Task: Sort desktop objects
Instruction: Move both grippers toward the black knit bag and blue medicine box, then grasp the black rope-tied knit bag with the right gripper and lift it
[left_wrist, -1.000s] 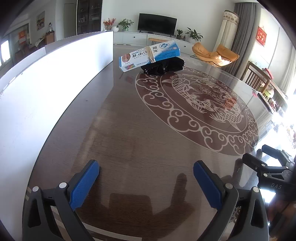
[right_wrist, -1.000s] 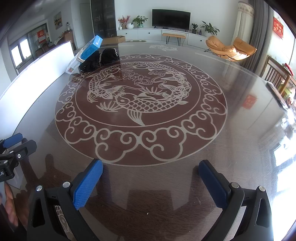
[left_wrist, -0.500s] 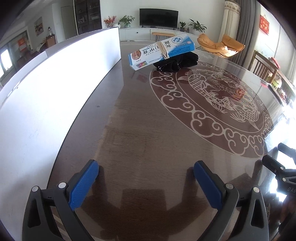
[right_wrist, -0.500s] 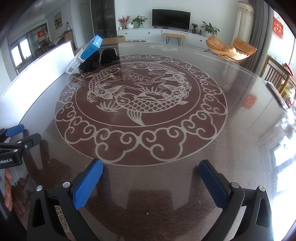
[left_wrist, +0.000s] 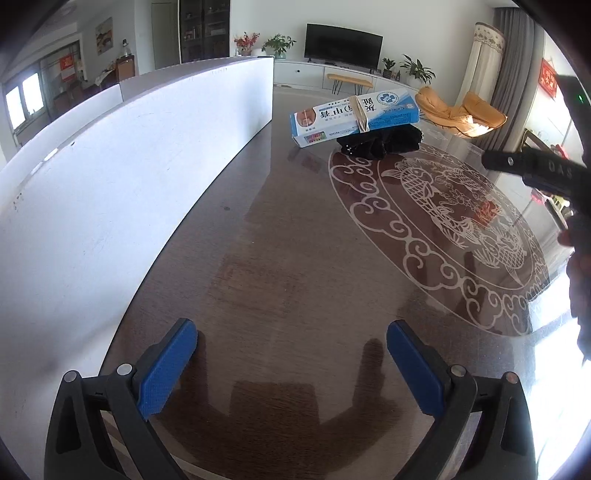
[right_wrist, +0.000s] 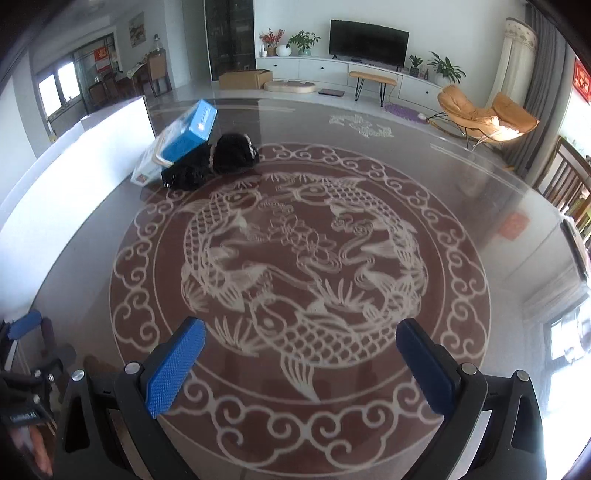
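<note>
One blue-and-white box (left_wrist: 354, 116), one black bundle (left_wrist: 380, 142), one white panel (left_wrist: 122, 177), one table (left_wrist: 295, 258)

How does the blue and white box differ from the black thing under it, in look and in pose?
The blue and white box is long, flat-sided and printed; the black bundle is soft, crumpled and plain. The box lies tilted, one end on the table, the other on the bundle; the bundle lies flat on the glass. A pale band wraps the box only. Both sit far from the open tongs.
</note>
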